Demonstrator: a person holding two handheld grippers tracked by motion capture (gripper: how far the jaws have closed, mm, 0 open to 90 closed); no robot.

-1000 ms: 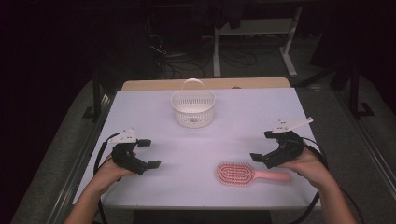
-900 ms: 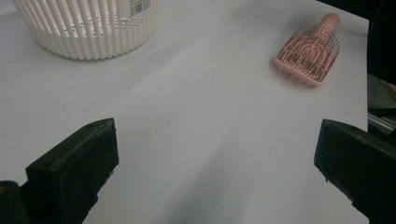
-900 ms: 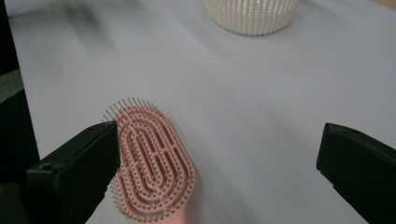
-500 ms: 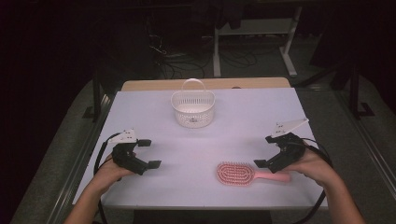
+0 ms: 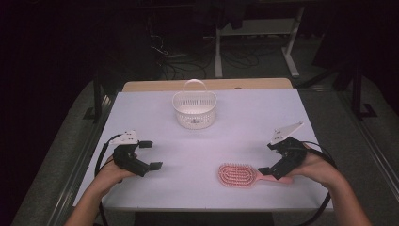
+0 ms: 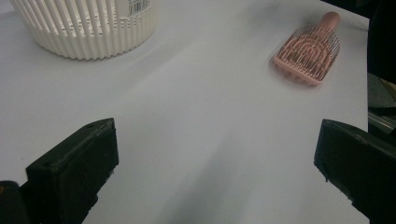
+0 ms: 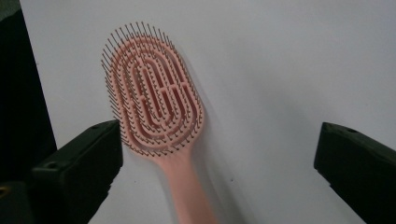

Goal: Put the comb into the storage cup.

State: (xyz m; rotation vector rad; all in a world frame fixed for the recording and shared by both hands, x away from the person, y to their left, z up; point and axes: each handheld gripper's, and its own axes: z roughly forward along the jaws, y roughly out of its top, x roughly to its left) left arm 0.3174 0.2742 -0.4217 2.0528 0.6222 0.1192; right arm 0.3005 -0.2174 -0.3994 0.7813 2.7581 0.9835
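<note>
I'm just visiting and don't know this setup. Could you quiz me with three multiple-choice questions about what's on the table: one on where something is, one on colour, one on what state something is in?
1. Where does the white basket stand?
A. far middle of the table
B. near right corner
C. on the floor

2. What colour is the hairbrush?
A. blue
B. pink
C. black

3. How do the jaws of the right gripper stand?
A. shut on the brush
B. shut on nothing
C. open

Answers:
1 A: it sits beyond both grippers in the high view.
2 B: head and handle are pink.
3 C: the right gripper view shows the jaws wide apart on either side of the handle.
</note>
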